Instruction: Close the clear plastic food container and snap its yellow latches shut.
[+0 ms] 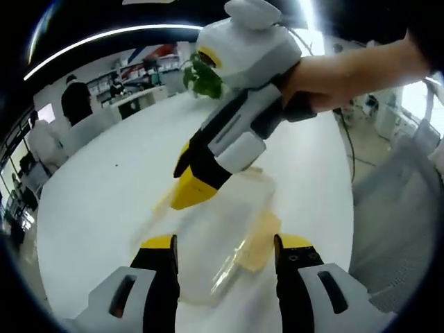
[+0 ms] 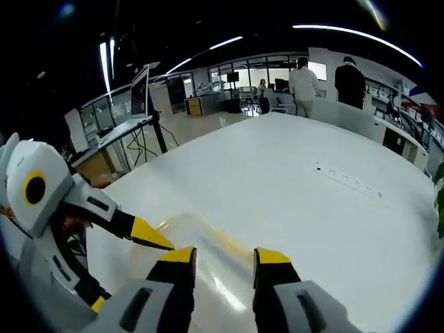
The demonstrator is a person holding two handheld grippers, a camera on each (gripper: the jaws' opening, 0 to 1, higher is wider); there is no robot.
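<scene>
I'm looking down my left gripper (image 1: 225, 253), jaws spread wide with nothing between the tips yet. Just ahead of them on the white desk (image 1: 97, 201) lies the clear plastic food container (image 1: 225, 232), blurred, and a yellow latch (image 1: 260, 243) shows on the side nearer my right jaw. Whether the lid is fully seated, I can't tell through the blur. Coming in from the upper right is my right gripper (image 1: 189, 191), held by a hand (image 1: 326, 80), its yellow tips pointing down at the container's far end and sitting close together; I can't tell if they touch the plastic.

Switching to the right gripper view: my right gripper (image 2: 222, 260) shows a narrow gap between its jaws, and I see nothing gripped. The container (image 2: 201, 239) sits right at the tips, a smear of clear and yellow. From the left my left gripper (image 2: 149, 234) reaches in beside it, one yellow tip showing. Further off beyond the desk, people (image 2: 303, 83) stand at the far side of the room.
</scene>
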